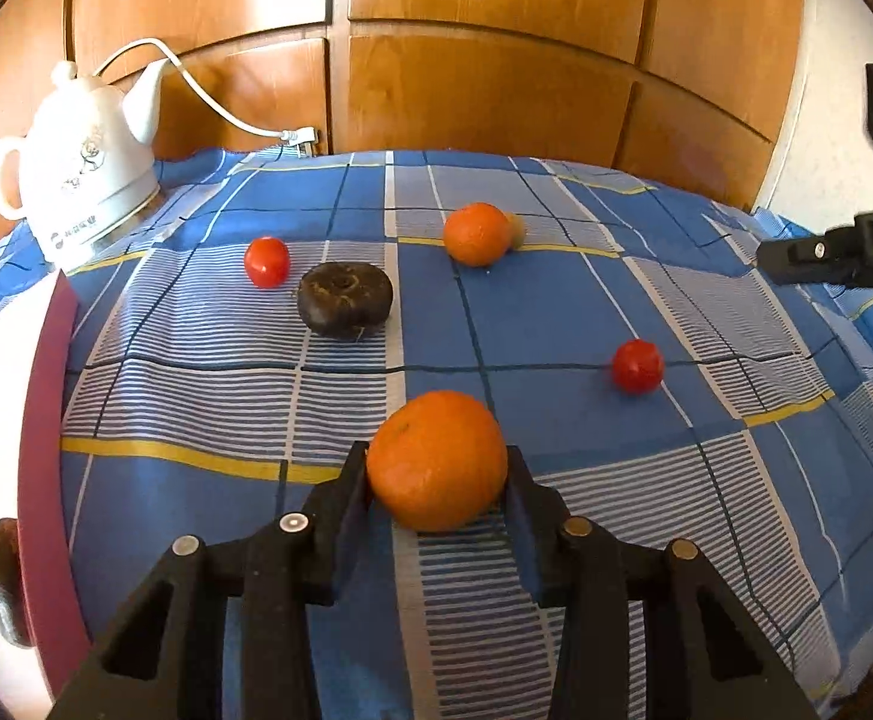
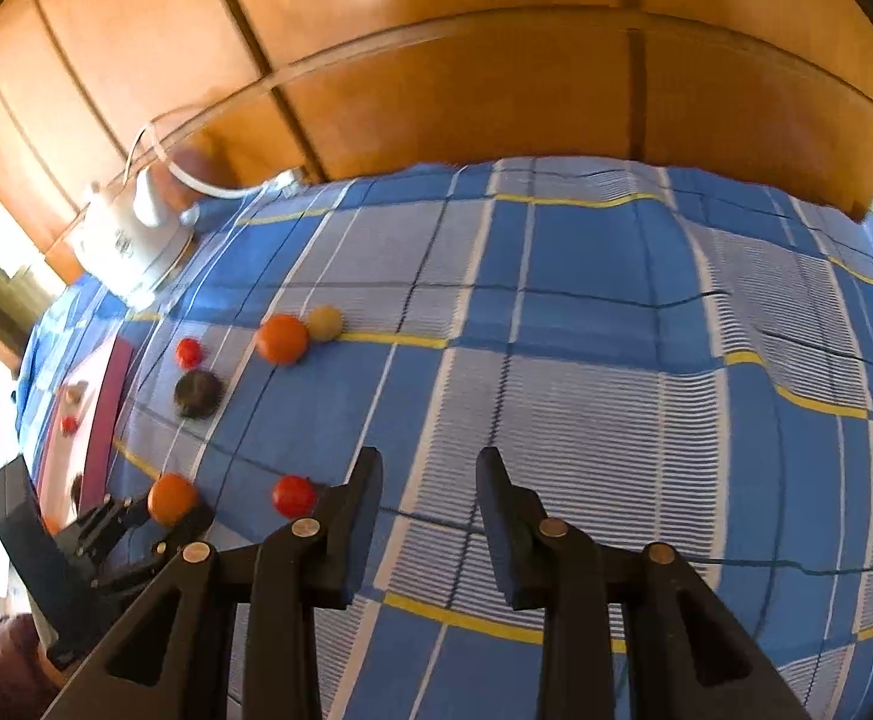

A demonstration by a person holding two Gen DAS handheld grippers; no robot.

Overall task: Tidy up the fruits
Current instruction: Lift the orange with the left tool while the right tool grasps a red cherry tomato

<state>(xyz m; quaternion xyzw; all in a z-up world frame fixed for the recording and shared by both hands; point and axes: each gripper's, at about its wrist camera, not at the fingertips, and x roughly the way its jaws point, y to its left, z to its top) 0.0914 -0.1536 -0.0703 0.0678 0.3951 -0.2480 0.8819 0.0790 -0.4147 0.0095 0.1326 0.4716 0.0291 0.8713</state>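
A white tray with a maroon rim (image 1: 46,420) is cut off by the left border of the left wrist view; a dark elongated fruit (image 1: 4,582) lies on it, half out of frame, and a pale blurred thing near its top edge cannot be made out. In the right wrist view the tray's contents are small and smeared: 1 red dot and 1 pale lump, no more can be told.

The left gripper (image 1: 436,480) has its jaws pressed on both flanks of the near orange (image 1: 436,459), just right of the tray, on the blue checked cloth (image 1: 616,480) covering the worktop. The right wrist view shows the same orange (image 2: 171,498) caught in those jaws beside the tray rim.

The right gripper (image 2: 430,480) hangs over bare cloth, well right of the tray, jaws a narrow gap apart with nothing between them. In the left view only its black body (image 1: 826,252) shows, at the far right border.

Farther from the tray lie a dark flat fruit (image 1: 345,300), a small tomato (image 1: 266,261) just behind it, a second orange (image 1: 476,234) with a yellowish fruit (image 1: 517,229) mostly hidden behind it, and another tomato (image 1: 637,365) out to the right.

A white kettle (image 1: 85,162) stands past the tray's far end, its cord (image 1: 208,96) running to the wooden panelled wall (image 1: 496,60). The right half of the cloth is open, wrinkled toward its far right edge.
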